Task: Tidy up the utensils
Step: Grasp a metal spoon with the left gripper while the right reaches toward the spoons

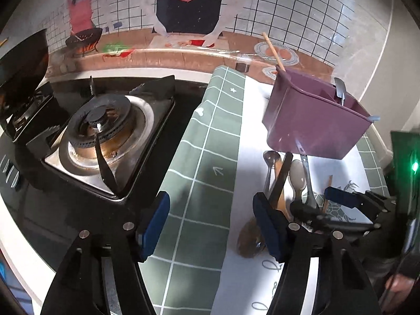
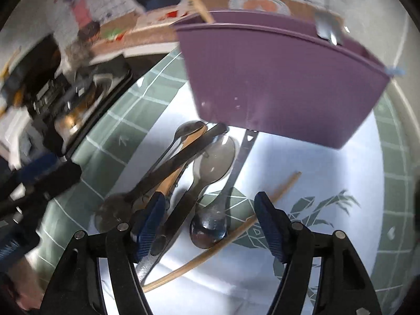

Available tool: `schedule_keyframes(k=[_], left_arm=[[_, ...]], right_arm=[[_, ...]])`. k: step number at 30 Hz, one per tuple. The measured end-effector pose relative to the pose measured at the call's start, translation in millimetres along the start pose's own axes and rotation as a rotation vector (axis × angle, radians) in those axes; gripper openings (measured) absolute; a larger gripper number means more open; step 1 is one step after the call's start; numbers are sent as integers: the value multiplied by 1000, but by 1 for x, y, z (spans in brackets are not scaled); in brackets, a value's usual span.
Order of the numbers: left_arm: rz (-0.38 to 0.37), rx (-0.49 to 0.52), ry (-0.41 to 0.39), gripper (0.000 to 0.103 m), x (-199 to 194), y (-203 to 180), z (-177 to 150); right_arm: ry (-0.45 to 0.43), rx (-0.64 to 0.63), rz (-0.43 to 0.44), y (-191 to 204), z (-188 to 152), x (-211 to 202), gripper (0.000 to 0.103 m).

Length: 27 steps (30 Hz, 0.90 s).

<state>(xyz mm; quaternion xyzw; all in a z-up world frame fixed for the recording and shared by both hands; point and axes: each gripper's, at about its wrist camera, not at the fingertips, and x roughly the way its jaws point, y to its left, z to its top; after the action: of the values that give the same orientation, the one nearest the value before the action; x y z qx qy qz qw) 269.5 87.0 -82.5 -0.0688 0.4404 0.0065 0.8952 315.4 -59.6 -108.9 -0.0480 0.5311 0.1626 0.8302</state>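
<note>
A purple utensil caddy (image 1: pixel 315 120) stands on the white mat; it also shows in the right wrist view (image 2: pixel 278 78). A chopstick (image 1: pixel 273 51) and a metal spoon (image 1: pixel 340 90) stick out of it. Several loose utensils lie in front of it: metal spoons (image 2: pixel 210 225), a grey plastic spoon (image 2: pixel 215 160), a wooden spoon (image 2: pixel 181 168), a dark handle (image 2: pixel 183 157) and a chopstick (image 2: pixel 236 233). My right gripper (image 2: pixel 210 223) is open, low over this pile, its jaws either side of the utensils. My left gripper (image 1: pixel 211 223) is open and empty over the green cloth, left of the pile.
A gas stove (image 1: pixel 105 131) with a burner sits left of the green checked cloth (image 1: pixel 204 157). A dark wok (image 1: pixel 23 65) is at the far left. A tiled wall with a cartoon mural (image 1: pixel 189 5) stands behind the counter.
</note>
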Motion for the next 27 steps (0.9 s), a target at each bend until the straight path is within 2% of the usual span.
schedule_keyframes(k=[3,7,16,19,21,22,24,25,27], left_arm=[[-18,-15,27,66,2,1,-2],[-54,-20,68,66,7,-4,-4],[-112,105,110,66,22,-41,-14],[-102,132,125,59,31,-49,-17],[-92,140,139,51,35,-52,-17],[-89,144,147,50,38,-54,-17],[-88,156,167,47,42,-57,-18],[-84,164,168,46,42,-58,-19],[-73,180,165,35,40,-60,-21]], right_arm=[[17,-50,-15,6,-6,-1,29],[38,-54,16,-4,-18,-12,22],[87,17,75,-40,-58,-40,11],[86,9,35,-47,-69,-51,16],[97,17,24,-52,-71,-56,29],[93,26,29,-55,-72,-59,34],[73,51,40,-61,-71,-66,51],[63,60,35,-65,-71,-68,53],[50,74,26,-72,-70,-72,58]])
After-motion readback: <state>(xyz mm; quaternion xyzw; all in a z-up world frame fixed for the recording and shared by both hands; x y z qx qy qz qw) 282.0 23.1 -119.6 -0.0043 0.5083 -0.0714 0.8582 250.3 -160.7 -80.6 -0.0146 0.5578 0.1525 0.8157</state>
